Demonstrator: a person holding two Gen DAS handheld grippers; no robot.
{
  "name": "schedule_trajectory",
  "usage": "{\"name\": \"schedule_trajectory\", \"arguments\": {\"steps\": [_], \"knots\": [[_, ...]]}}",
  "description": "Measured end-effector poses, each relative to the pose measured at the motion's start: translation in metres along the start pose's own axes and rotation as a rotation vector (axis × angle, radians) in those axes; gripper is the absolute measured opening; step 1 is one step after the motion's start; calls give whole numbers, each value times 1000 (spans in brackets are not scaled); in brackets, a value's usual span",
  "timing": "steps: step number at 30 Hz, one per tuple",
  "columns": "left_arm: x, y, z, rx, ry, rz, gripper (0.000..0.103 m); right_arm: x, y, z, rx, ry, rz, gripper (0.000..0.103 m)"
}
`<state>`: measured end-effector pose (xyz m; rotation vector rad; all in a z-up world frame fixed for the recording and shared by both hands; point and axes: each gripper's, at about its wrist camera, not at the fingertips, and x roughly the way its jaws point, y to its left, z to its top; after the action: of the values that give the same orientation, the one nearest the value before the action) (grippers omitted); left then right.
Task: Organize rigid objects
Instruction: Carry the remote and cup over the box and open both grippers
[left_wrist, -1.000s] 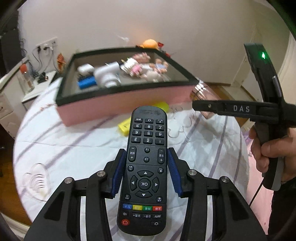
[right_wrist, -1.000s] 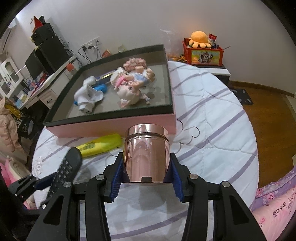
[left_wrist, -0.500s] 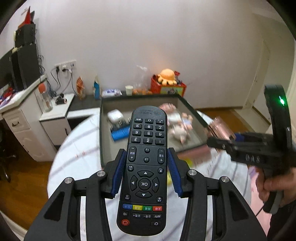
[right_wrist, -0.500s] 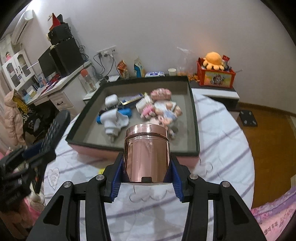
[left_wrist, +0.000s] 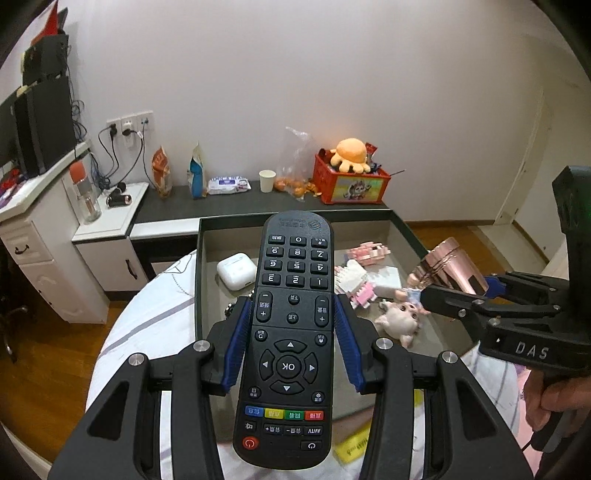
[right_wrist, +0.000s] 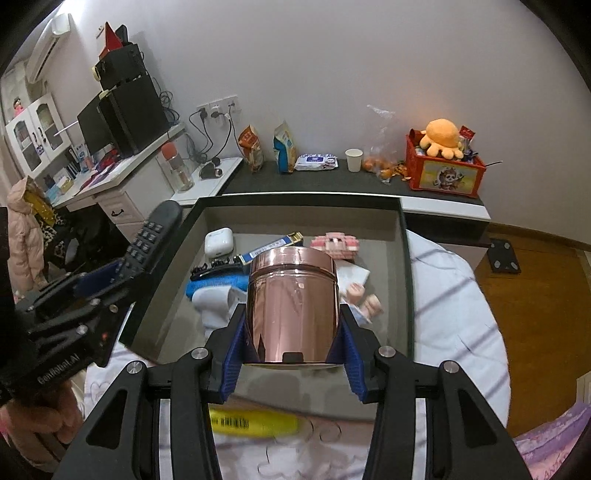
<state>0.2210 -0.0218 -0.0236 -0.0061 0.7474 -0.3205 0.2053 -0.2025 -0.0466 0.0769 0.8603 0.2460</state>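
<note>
**Both hands loaded, over the box: set down, don't drop**

Left gripper (left_wrist: 291, 347): blue pads clamped on the sides of the long black plastic TV remote (left_wrist: 291, 332) at about mid-length, jaws partly closed to its width. The keypad end sticks out forward, over the near part of the box; the power-button end overhangs toward the camera.

Right gripper (right_wrist: 291, 350): pads pinch the lower part of the shiny rose-gold metal cylinder tin (right_wrist: 293, 302), which stands upright with its lid up. It is held above the near half of the box.

Below both: the shallow rectangular box with a black rim and grey floor (right_wrist: 404, 258), sitting on the round white quilted table with purple stripes (right_wrist: 450, 295). A yellow tube (right_wrist: 255, 424) lies on the table outside the near wall, not yet sorted.

Box contents, near to far: white handheld device (right_wrist: 216, 299), small pale doll figure (left_wrist: 400, 317), blue flat item (right_wrist: 218, 282), black hair clip (right_wrist: 210, 267), white earbud case (right_wrist: 218, 240), pink block figure (right_wrist: 334, 242).

My read for doing this well:
- The bare floor looks to be the left strip for the remote, near-right for the tin. Hard to confirm, since the tin hides the middle.
- Lower the tin flat on its base; it's slick and held low, so tilt risks a slip.
- Lay the remote parallel to the left wall, nose down first.
- Stagger the hands; the grippers are close together.
- Release only on contact.
</note>
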Motion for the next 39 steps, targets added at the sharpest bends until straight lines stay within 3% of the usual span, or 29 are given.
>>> {"name": "schedule_trajectory", "arguments": {"steps": [17, 20, 24, 25, 39], "knots": [[42, -1, 4, 17, 84, 24, 47, 70, 2, 8, -8, 117, -27, 48], [42, -2, 4, 24, 85, 42, 49, 67, 4, 8, -5, 113, -2, 57], [28, 4, 6, -9, 55, 73, 85, 59, 2, 7, 18, 90, -2, 58], [24, 5, 6, -11, 45, 73, 88, 55, 2, 8, 27, 76, 0, 58], [-92, -10, -24, -1, -34, -20, 100, -54, 2, -26, 87, -79, 16, 65]]}}
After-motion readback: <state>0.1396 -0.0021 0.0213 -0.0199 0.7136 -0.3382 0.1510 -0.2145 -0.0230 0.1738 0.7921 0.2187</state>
